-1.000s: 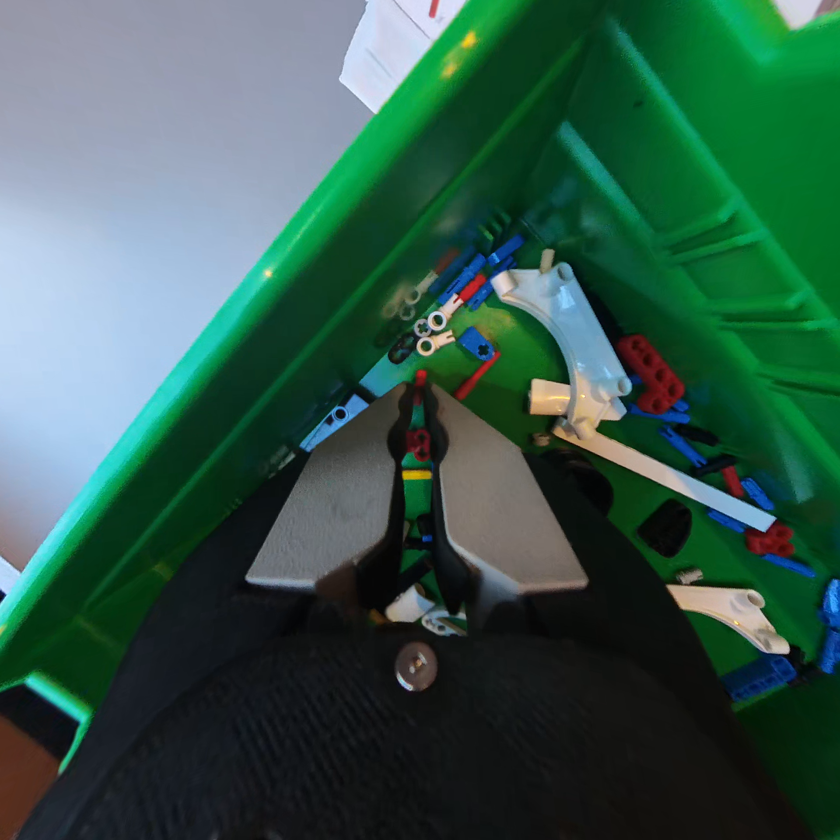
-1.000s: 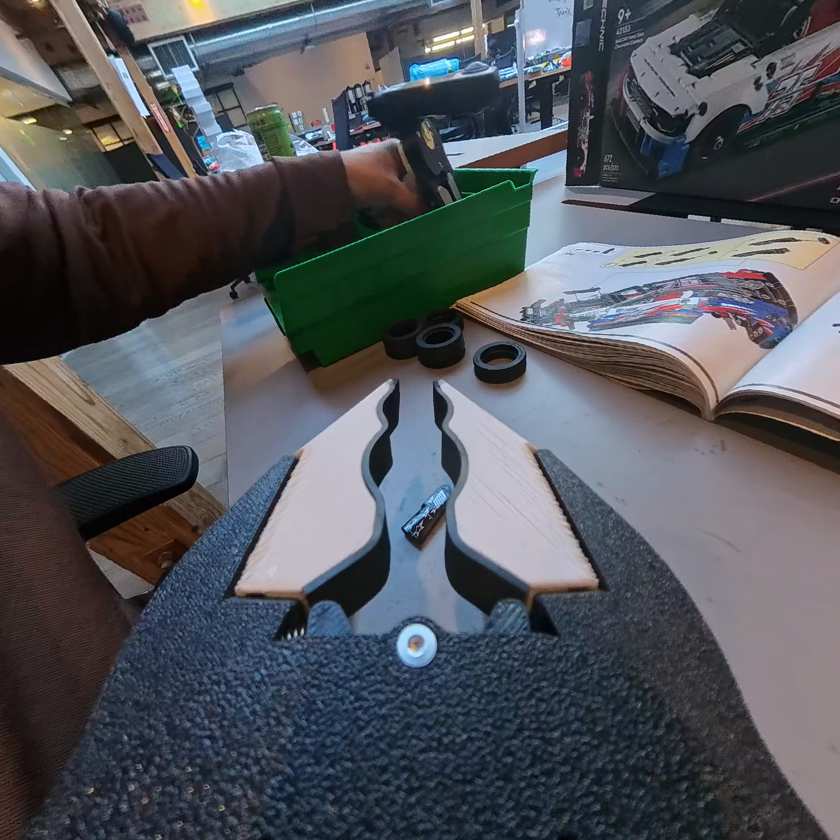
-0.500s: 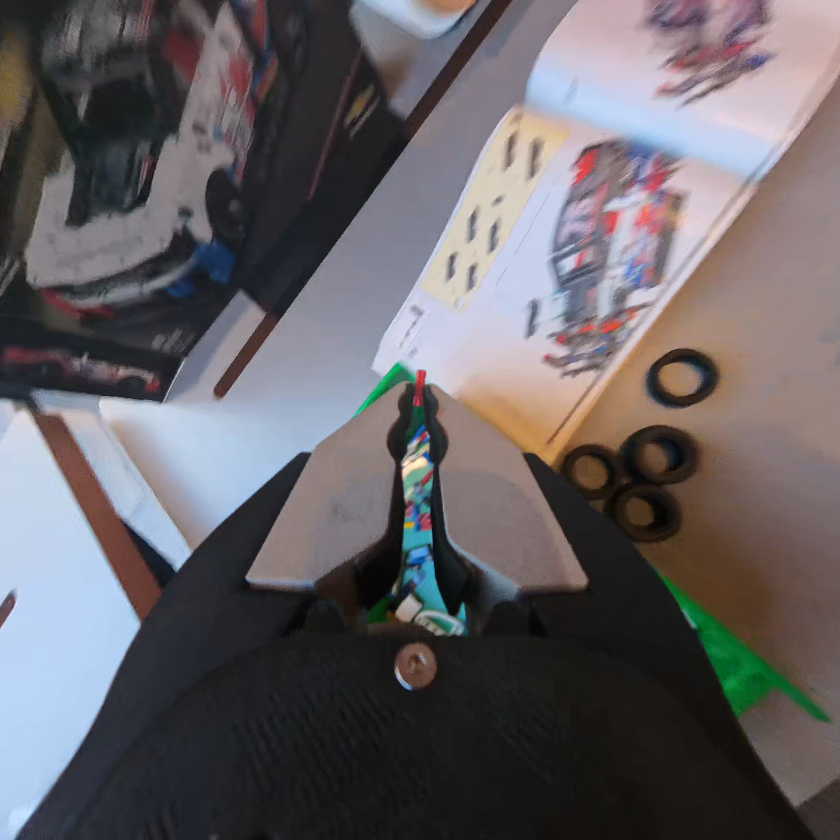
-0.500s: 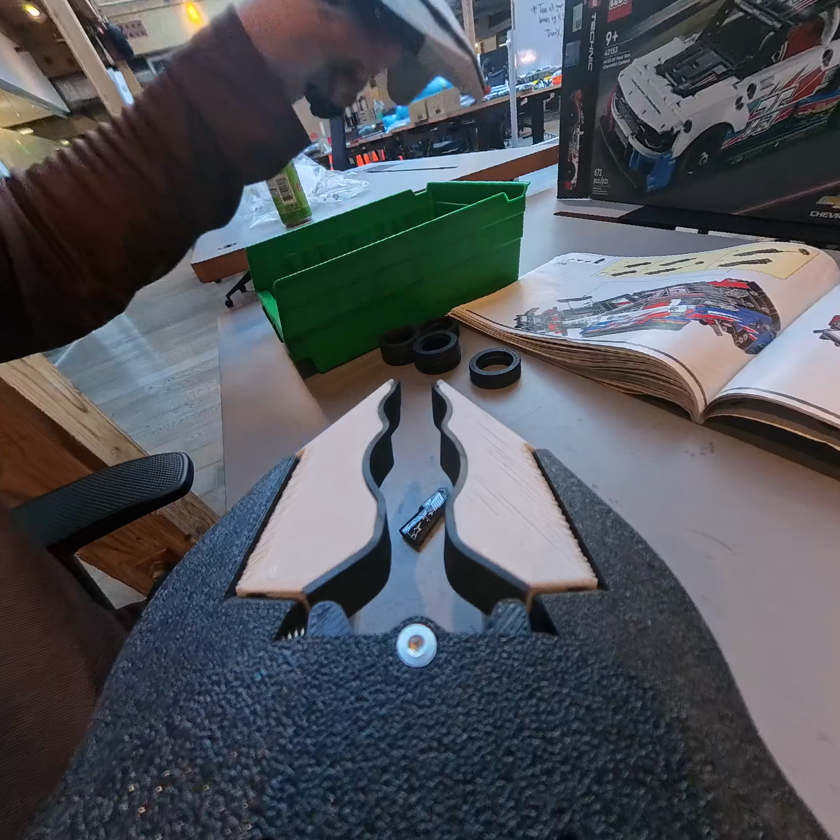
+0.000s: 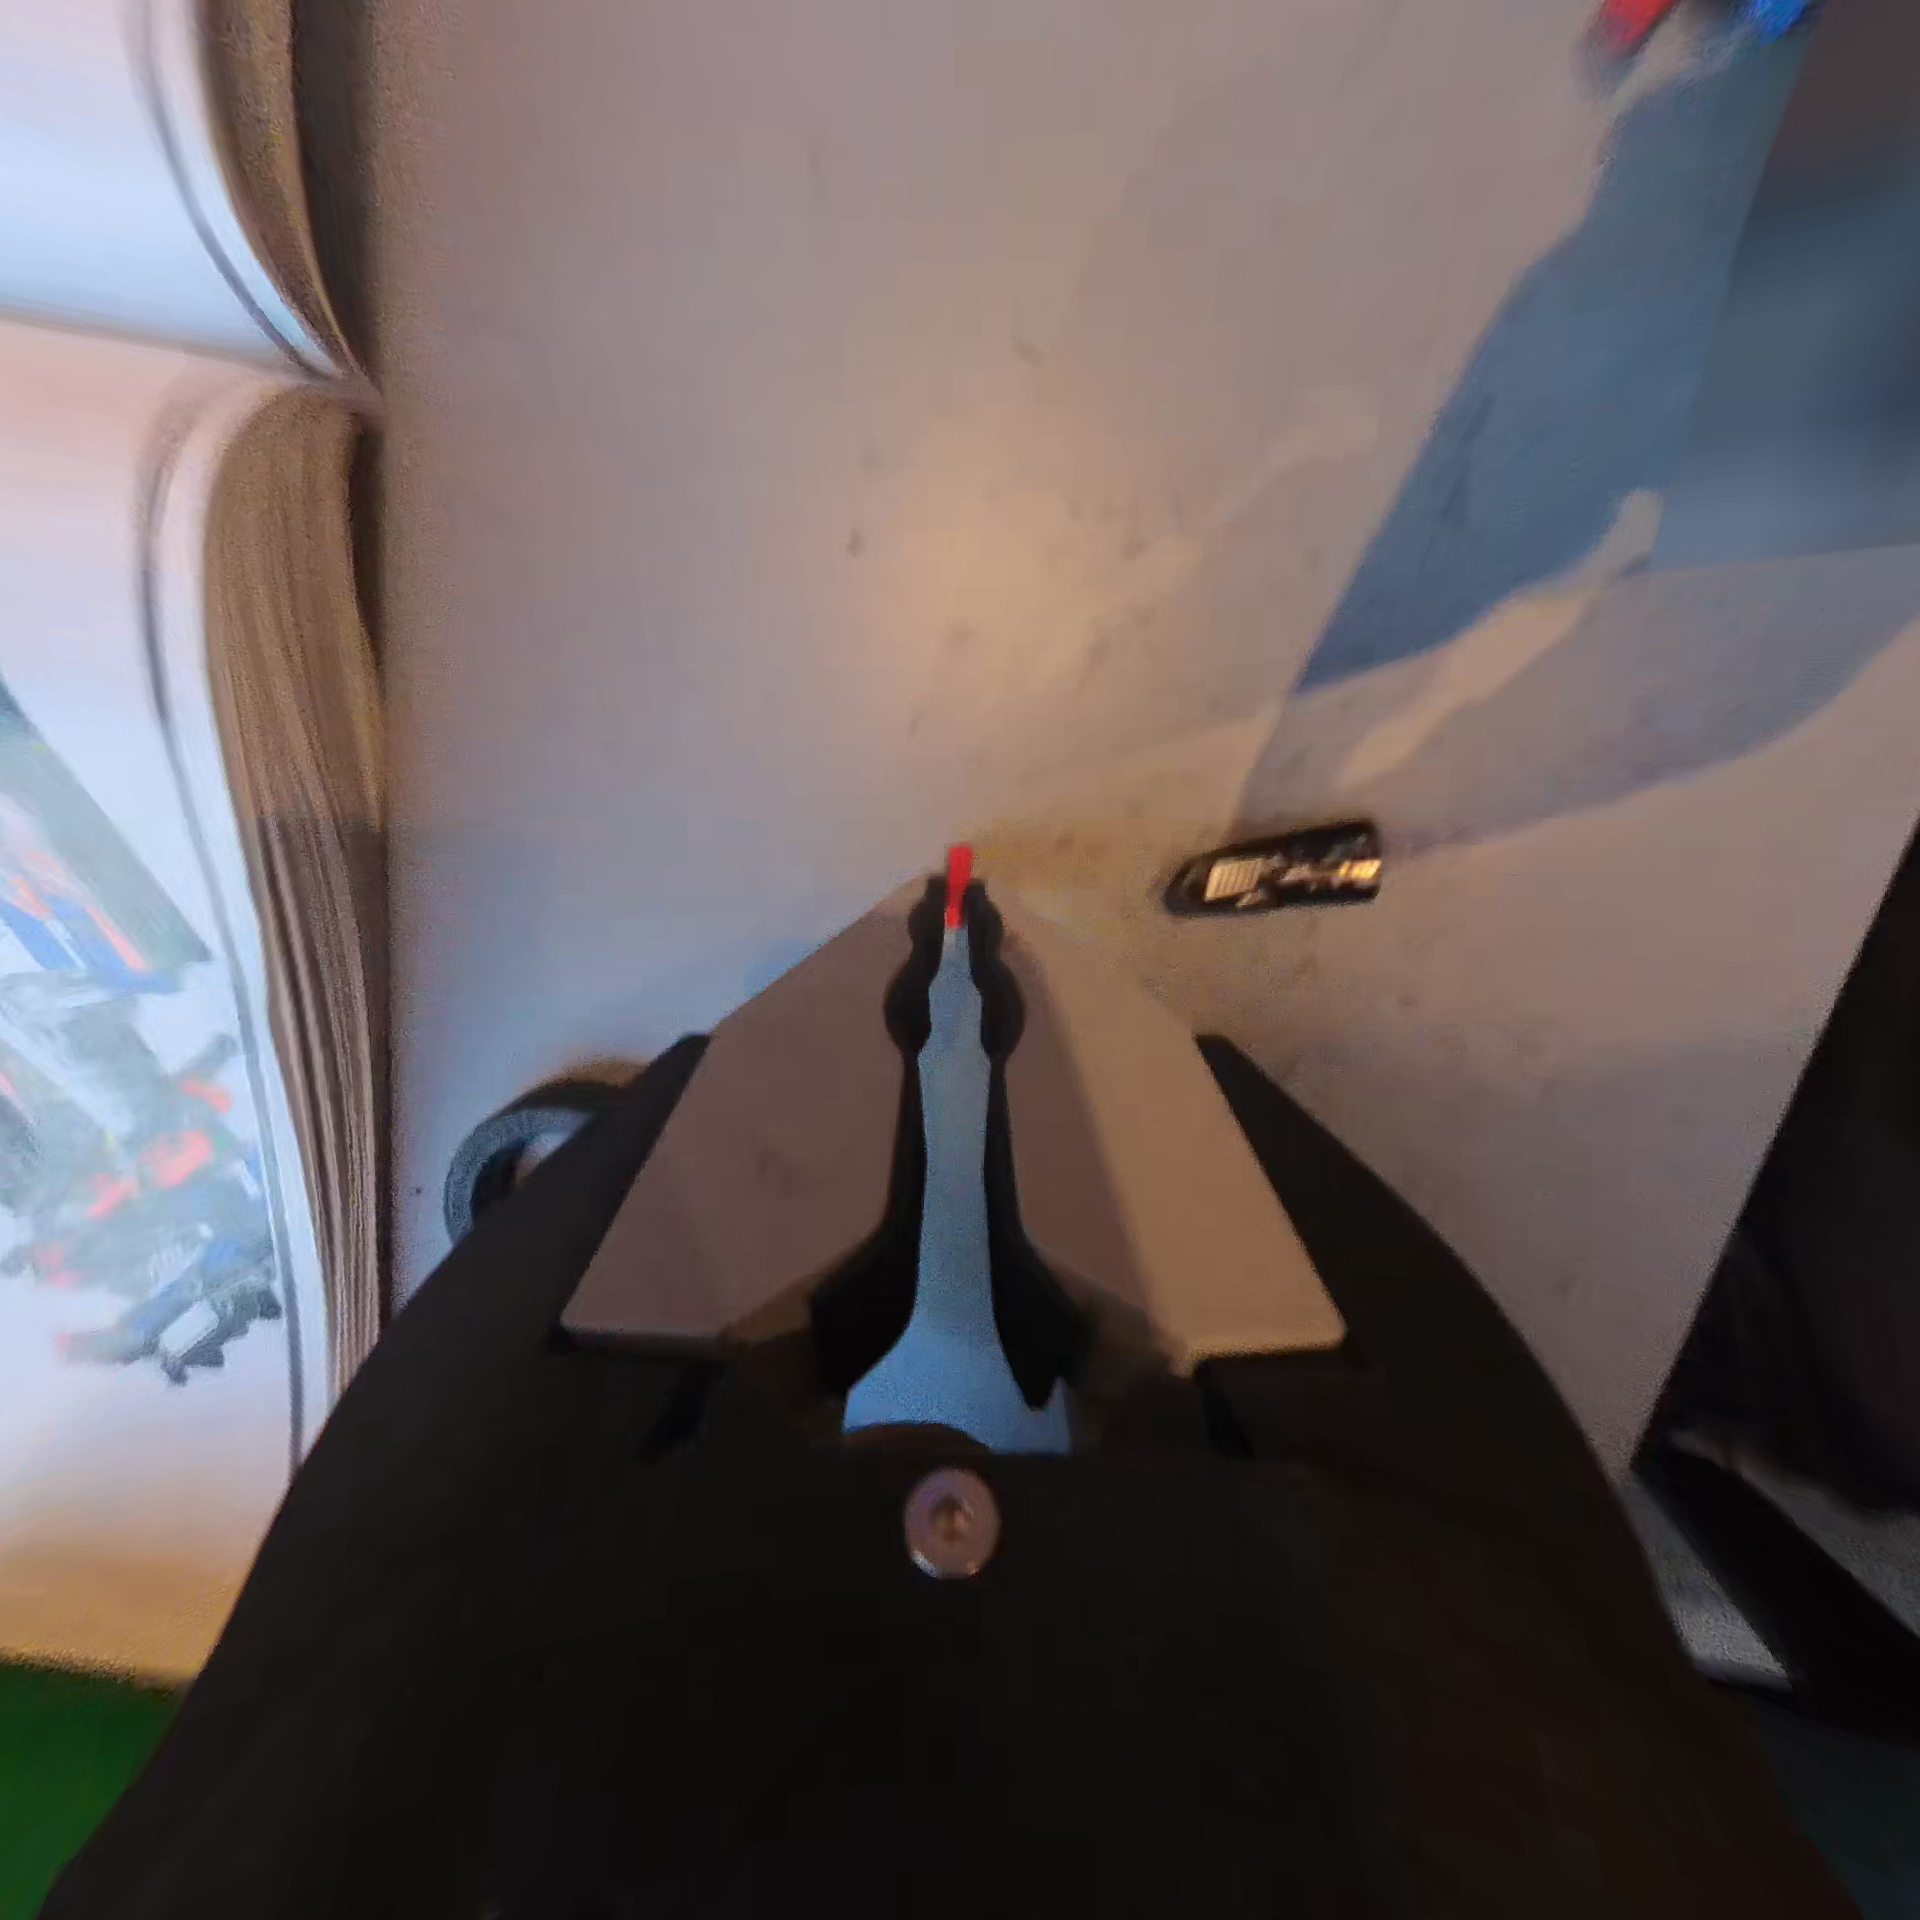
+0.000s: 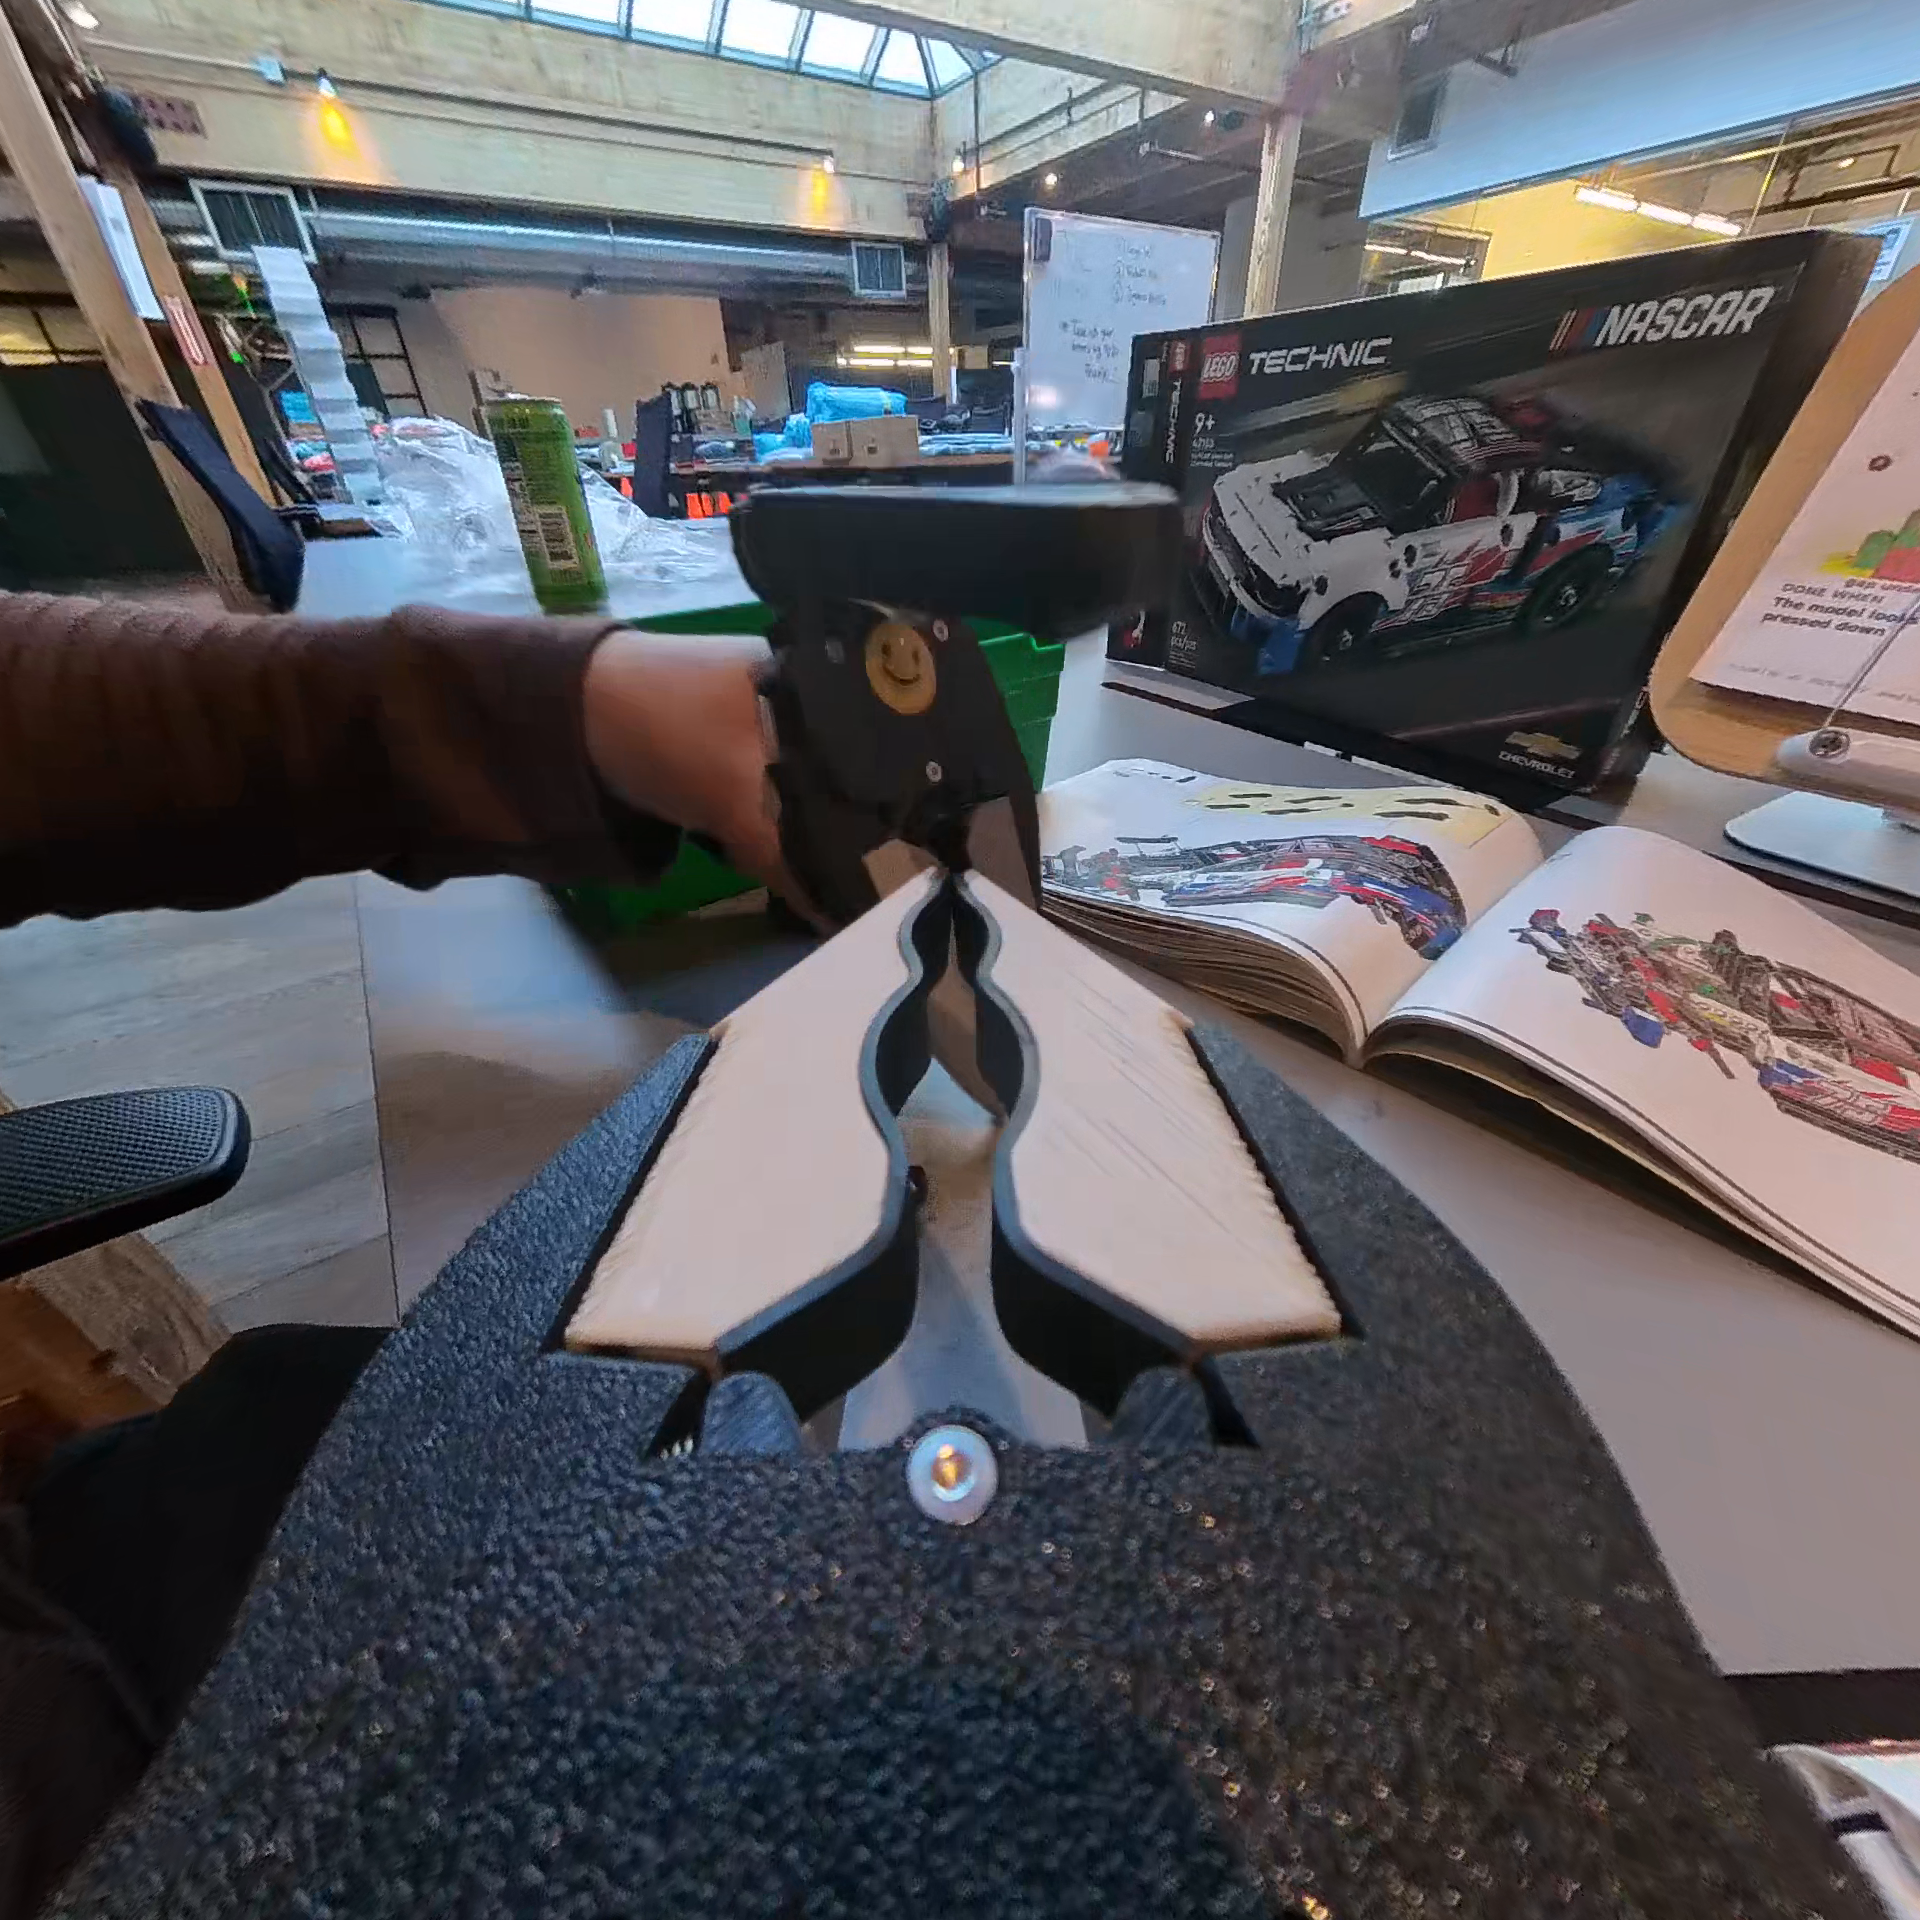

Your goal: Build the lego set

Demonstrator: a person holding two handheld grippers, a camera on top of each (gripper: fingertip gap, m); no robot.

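My left gripper (image 5: 956, 914) is shut on a small red pin (image 5: 957, 883) that sticks out past its tips, low over the grey table (image 5: 831, 520). A small black piece with a pale sticker (image 5: 1278, 881) lies on the table just right of those tips. In the right wrist view the left gripper (image 6: 951, 1122) points down, held by a hand in a brown sleeve (image 6: 312, 748), with its fingers directly behind my right gripper (image 6: 951, 902). My right gripper's tips are together and I see nothing between them.
The open instruction booklet (image 6: 1455, 935) lies on the right of the table and shows blurred in the left wrist view (image 5: 125, 1039). Behind are the green parts bin (image 6: 1018, 665), the set's box (image 6: 1455, 499), a green can (image 6: 545, 509). A black tyre (image 5: 499, 1153) is beside the booklet.
My left gripper lifted the red pin out of the green bin and swung over to the table by the black piece. My right gripper closed and rose; the black piece no longer shows between its fingers.
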